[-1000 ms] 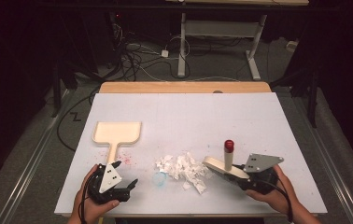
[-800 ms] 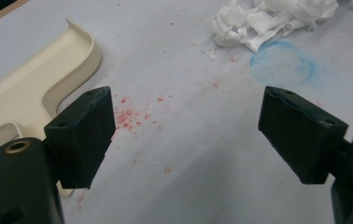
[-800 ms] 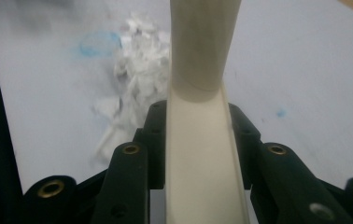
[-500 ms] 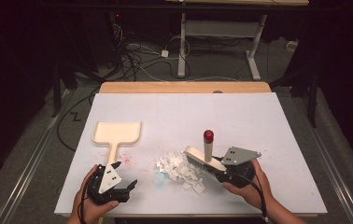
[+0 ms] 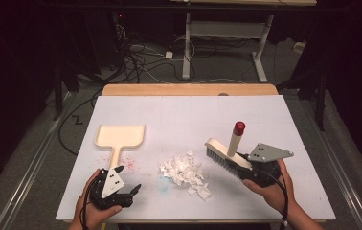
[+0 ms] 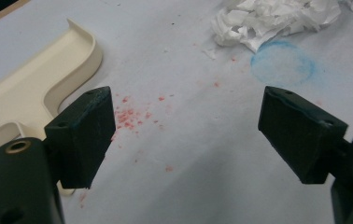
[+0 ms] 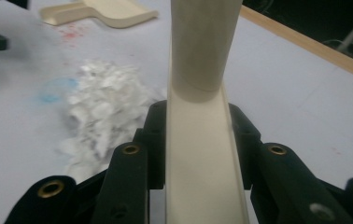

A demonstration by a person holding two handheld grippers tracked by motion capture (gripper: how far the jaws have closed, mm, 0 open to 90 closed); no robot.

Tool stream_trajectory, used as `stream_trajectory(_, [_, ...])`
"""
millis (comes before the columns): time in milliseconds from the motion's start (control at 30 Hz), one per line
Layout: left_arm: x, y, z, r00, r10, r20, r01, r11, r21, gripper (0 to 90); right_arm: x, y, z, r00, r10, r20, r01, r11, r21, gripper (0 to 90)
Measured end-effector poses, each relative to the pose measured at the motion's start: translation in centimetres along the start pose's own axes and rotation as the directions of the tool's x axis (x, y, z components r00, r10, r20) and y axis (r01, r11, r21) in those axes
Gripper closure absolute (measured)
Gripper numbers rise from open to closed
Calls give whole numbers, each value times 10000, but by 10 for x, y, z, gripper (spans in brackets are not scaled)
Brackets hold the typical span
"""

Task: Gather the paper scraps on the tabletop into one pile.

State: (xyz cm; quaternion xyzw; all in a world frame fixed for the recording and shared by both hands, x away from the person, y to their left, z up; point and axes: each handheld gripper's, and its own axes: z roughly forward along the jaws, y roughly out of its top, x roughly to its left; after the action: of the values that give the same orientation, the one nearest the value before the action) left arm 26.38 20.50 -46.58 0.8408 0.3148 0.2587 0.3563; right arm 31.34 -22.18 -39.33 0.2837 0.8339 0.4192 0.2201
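The right claw (image 5: pixel 246 167) is seen in the high view clamped on the cream back of a hand brush (image 5: pixel 224 155), held by the person's right hand (image 5: pixel 270 187) at the right of the white worktop (image 5: pixel 275 120). The bristles are turned down and toward the pile of torn paper scraps (image 5: pixel 185 172), near it but apart, and the brush's handle with its red cap (image 5: pixel 239 127) stands up at a slant. The left claw (image 5: pixel 130 190) is held low at the front left, its jaws spread with nothing between them. A cream dustpan (image 5: pixel 120 135) lies flat beyond it, its handle pointing toward that claw, with red specks (image 5: pixel 130 164) beside the handle and a faint blue ring (image 5: pixel 164 184) just left of the scraps.

In the left gripper view, the wide-open jaws are seen over bare worktop, with the dustpan (image 6: pixel 30 100) at the left, red specks (image 6: pixel 130 116) between, and the blue ring (image 6: pixel 283 65) and scraps (image 6: pixel 272 18) ahead.

In the right gripper view, the brush back (image 7: pixel 202 158) is gripped tightly from both sides, the handle (image 7: pixel 202 42) rising ahead; the scraps (image 7: pixel 102 116) and dustpan (image 7: pixel 111 11) lie to the left.
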Motion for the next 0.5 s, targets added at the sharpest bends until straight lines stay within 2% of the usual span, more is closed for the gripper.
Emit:
stream_trajectory(67, [-1,1,0,10000,39,30,-39,10000,-4,179,-3,2,15,9953,-208,950,198,9997,110,676])
stream_trajectory(167, [-1,1,1,10000,61,40,-61,10000,23,179,-8,2,42,9893,-236,1437,193,9993,313,676])
stream_trajectory(267, [-1,1,1,10000,52,43,-52,10000,38,179,-4,5,67,9844,-413,1711,310,9976,627,676])
stream_trajectory(333, [0,0,1,10000,29,68,-29,10000,29,179,2,7,79,9889,-448,1418,351,9969,701,676])
stream_trajectory(367, [0,0,1,10000,11,71,-11,10000,33,179,14,11,89,9892,-812,1218,719,9943,788,676])
stream_trajectory(400, [0,-1,1,10000,3,65,-3,10000,37,180,18,12,91,9890,-941,1142,850,9930,820,675])
stream_trajectory(467, [0,-2,0,9999,-114,123,112,9999,113,180,29,14,92,9928,-1014,640,966,9926,740,675])
stream_trajectory(500, [0,-2,0,9998,-127,126,126,9999,94,180,29,14,92,9928,-1014,640,966,9926,740,675])
